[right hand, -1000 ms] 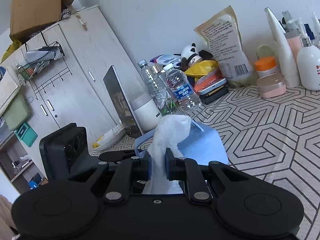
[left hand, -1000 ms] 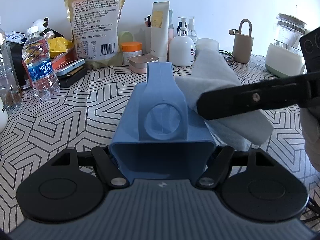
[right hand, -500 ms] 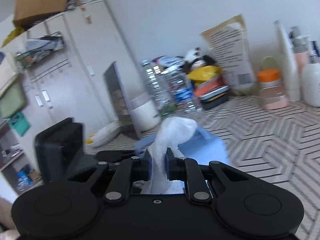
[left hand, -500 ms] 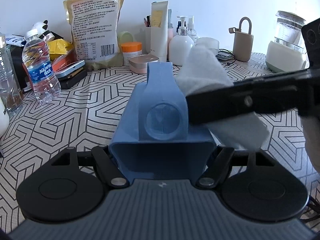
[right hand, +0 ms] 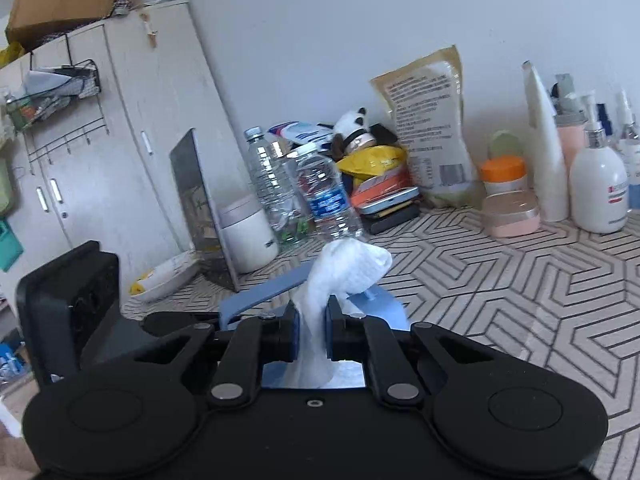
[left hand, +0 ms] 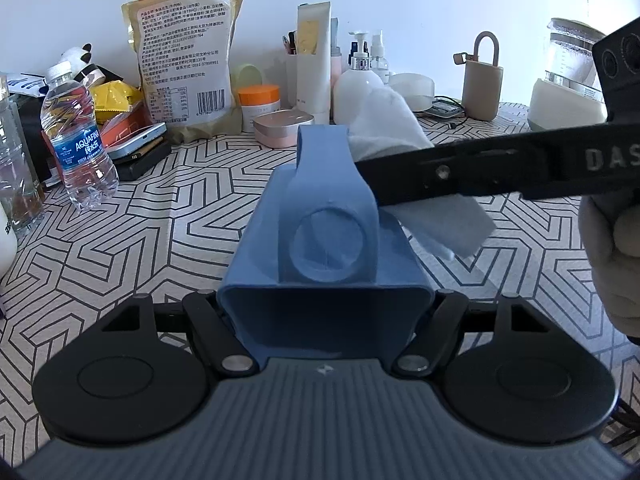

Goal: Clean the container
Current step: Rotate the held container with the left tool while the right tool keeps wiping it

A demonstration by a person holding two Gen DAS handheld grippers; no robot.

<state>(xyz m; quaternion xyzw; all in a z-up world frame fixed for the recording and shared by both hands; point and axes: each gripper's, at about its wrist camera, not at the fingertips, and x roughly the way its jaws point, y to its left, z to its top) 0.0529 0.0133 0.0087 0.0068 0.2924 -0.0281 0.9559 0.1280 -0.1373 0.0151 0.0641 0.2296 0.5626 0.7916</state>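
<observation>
Sliding farther along the container since a second ago, the white cloth (left hand: 390, 120) is now bunching near the far handle end, where earlier it was lying lower against the right wall.

From the left wrist view, the left gripper (left hand: 325, 312) is clamping the near, open end of the blue container (left hand: 328, 216), its jaws standing wide apart against the container's two outer sides, holding it above the patterned table (left hand: 160, 220). The right gripper's arm is crossing from the right, its tips hidden against the container's upper right side, with a gloved hand (left hand: 612, 256) at the right edge. A water bottle (left hand: 78, 140) is standing well apart at far left.

From the right wrist view, the right gripper (right hand: 312, 330) is pinching the cloth in a narrow grip, the wad spilling forward onto the blue surface below.

Judging by this, wiping is under way on the outside. The next move is likely calling for steady pressure while sweeping back, and eventually reaching the inside, which is looking untouched.
</observation>
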